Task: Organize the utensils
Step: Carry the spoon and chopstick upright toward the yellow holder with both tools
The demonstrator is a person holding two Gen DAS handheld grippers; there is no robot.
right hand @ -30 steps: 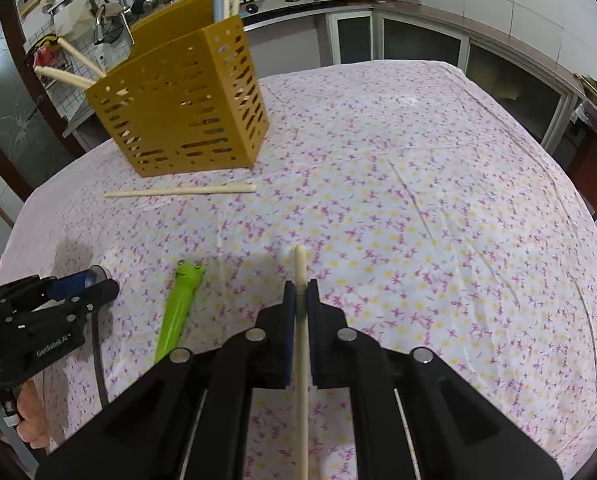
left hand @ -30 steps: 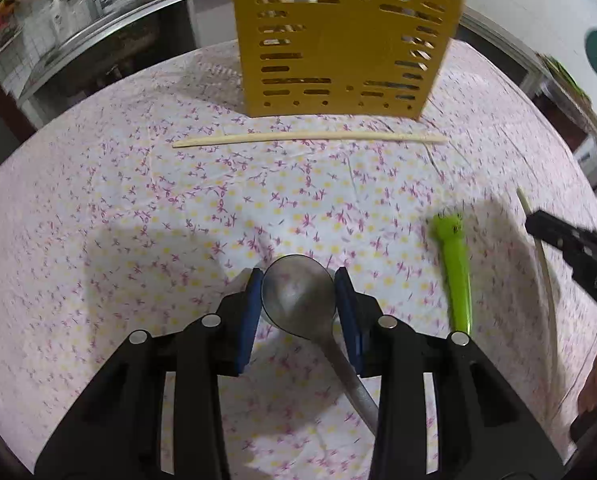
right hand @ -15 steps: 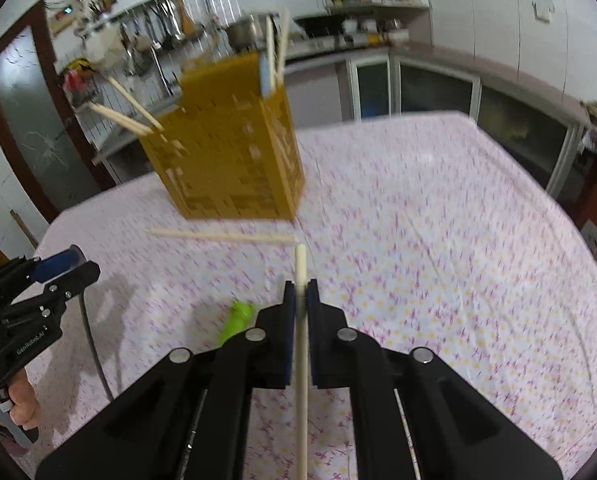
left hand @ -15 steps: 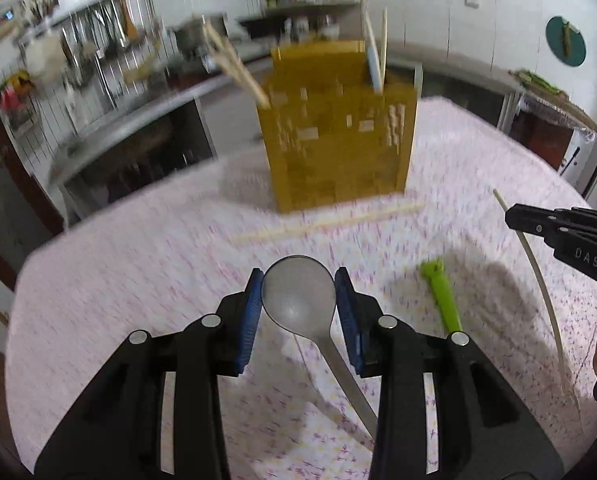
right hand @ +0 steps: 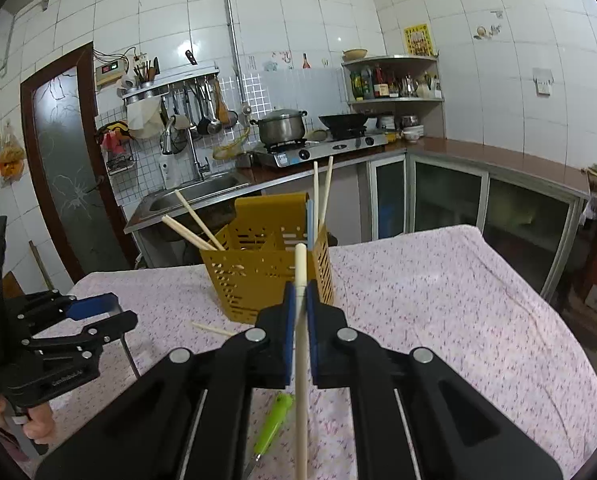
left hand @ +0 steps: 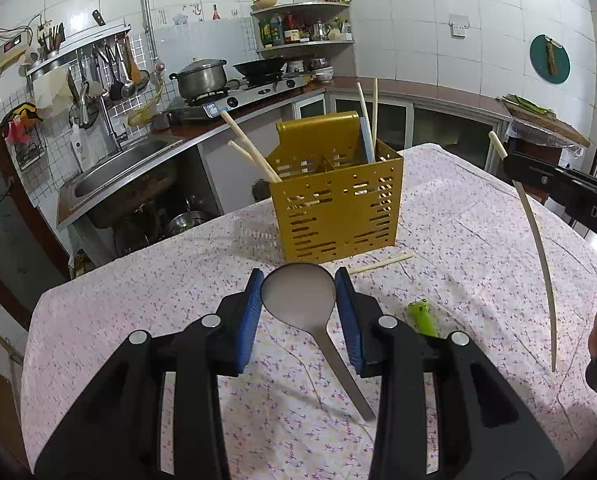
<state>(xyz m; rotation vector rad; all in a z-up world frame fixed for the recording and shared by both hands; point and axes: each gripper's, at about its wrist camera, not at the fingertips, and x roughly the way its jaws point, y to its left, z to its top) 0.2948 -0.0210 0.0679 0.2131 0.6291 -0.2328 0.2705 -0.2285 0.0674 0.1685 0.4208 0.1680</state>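
The jaws of the left gripper (left hand: 298, 306) are clamped on the bowl of a metal spoon (left hand: 298, 296), blue pads pressing its two sides. The spoon is off the table: its bowl faces the camera between the pads, and its handle runs down and to the right, back toward the gripper body. Ahead stands a yellow slotted holder (left hand: 338, 208) on the flowered tablecloth (left hand: 138, 320), with several chopsticks leaning out of it, their tips up. One loose chopstick (left hand: 380, 264) lies flat just in front of the holder, running left to right. A green frog-headed utensil (left hand: 420, 316) lies nearer, head toward the holder. The right gripper (right hand: 301, 300) has its jaws closed on a pale chopstick (right hand: 301, 360), held clear of the table, its long axis along the fingers, its tip pointing toward the holder.
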